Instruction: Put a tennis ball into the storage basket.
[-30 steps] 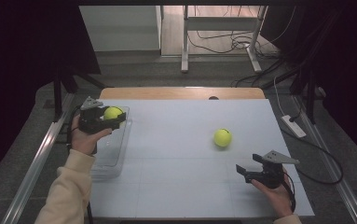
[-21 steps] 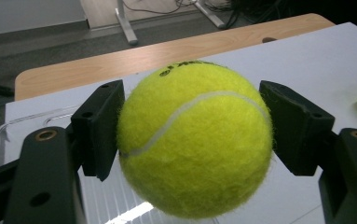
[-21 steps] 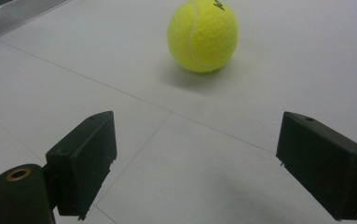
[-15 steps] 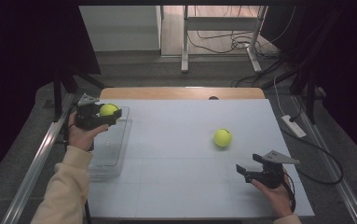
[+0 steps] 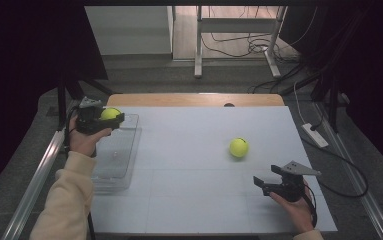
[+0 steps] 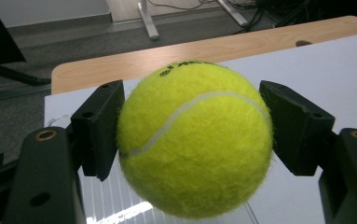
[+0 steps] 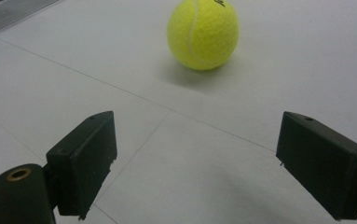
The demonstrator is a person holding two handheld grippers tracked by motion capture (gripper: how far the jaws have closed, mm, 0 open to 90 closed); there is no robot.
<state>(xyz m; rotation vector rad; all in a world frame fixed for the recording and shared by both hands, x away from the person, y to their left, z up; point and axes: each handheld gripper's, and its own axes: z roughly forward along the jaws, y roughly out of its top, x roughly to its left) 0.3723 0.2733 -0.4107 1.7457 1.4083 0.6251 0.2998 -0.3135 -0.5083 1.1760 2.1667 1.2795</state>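
A dim room with grey floor and tangled cables lies beyond the white rectangular table (image 5: 194, 150), whose far wooden edge shows bare. At the table's left edge a clear plastic tray (image 5: 116, 160) lies under the left gripper (image 5: 113, 119), clamped on a yellow felt tennis ball (image 6: 195, 140). A second yellow tennis ball (image 5: 239, 147) rests right of the table's centre, with the right gripper (image 5: 260, 183) gaping wide near it.

Held tennis ball (image 6: 195, 140) hides tray beneath; black lettering on ball half-hidden, unreadable.
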